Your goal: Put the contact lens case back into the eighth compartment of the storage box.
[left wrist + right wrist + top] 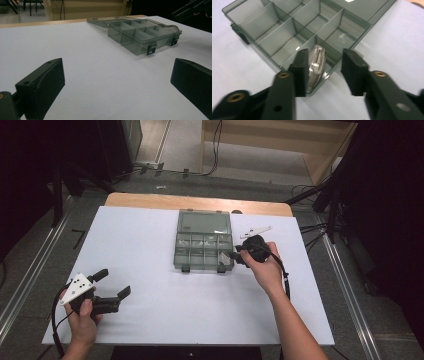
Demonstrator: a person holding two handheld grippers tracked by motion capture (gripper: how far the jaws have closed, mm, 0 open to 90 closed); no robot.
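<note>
While your left gripper (114, 283) rests with jaws spread wide at the near left of the table (150, 315), your right gripper (324, 63) has jaws parted around a silver metal ring (316, 65) in the near right compartment of the grey box (204, 251).

The high view looks forward and down from the near edge, taking in the whole tabletop (150, 240). The left gripper view sits low, facing across to the box (140, 35), well off. The right gripper view hangs close above that same box (287, 27).
</note>
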